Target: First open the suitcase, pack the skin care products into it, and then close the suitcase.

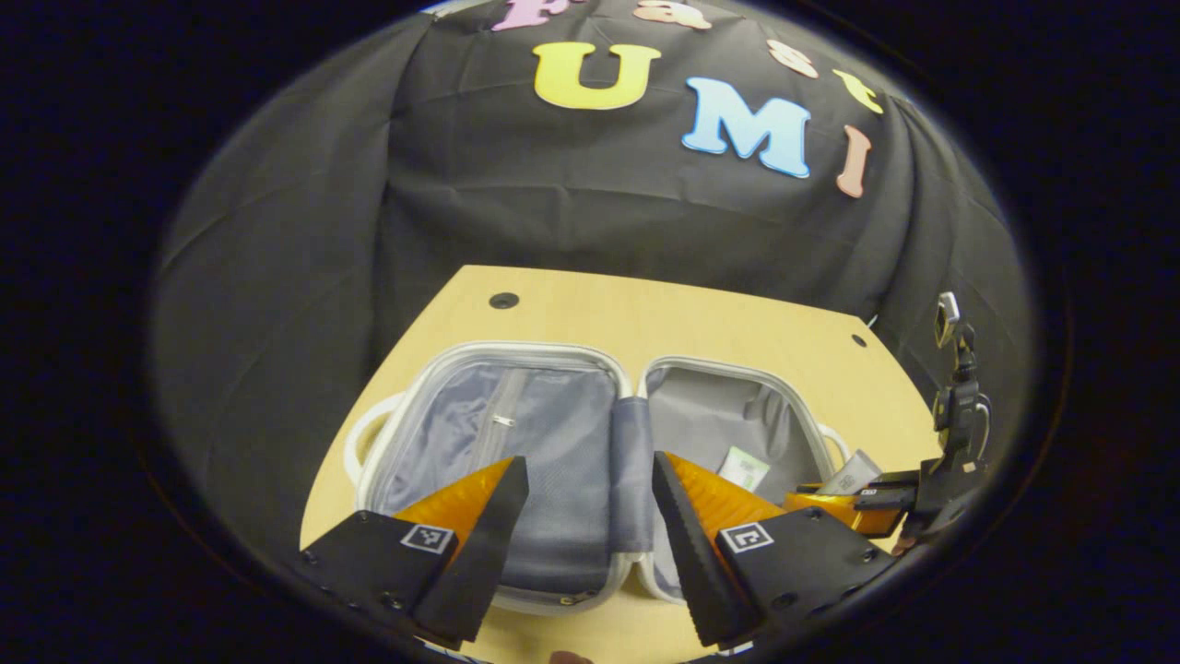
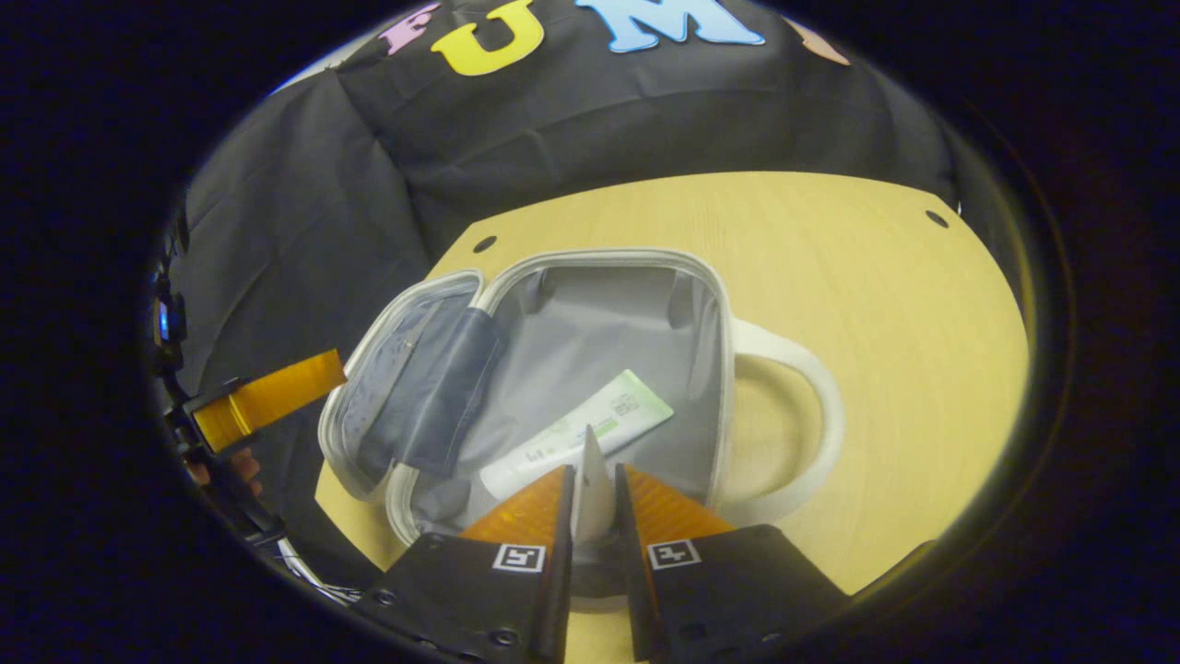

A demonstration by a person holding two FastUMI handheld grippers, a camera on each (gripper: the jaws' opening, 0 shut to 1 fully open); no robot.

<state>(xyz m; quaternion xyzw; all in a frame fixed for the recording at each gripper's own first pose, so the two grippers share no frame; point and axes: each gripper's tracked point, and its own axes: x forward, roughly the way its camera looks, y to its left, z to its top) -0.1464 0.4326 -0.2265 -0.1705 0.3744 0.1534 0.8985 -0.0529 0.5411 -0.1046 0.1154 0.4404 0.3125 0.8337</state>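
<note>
A small white suitcase [image 1: 516, 349] lies open flat on the wooden table, grey lining up. My left gripper [image 1: 590, 461] hovers open over its hinge strip, nothing between the fingers. In the right gripper view, my right gripper [image 2: 593, 470] is shut on a thin pale tube [image 2: 590, 489], seen edge-on, above the suitcase's right half [image 2: 599, 255]. A white and green tube [image 2: 590, 424] lies on that half's lining, also seen as the tube [image 1: 743, 468] in the left gripper view. That view shows the right gripper [image 1: 857, 503] at the right edge with the held tube [image 1: 853, 473].
The light wooden table [image 2: 830, 258] has bare room to the right of the suitcase's white handle [image 2: 811, 406] and behind the case. A finger [image 2: 272, 397] of the left gripper and a hand [image 2: 230, 470] show at the left. Black cloth hangs behind.
</note>
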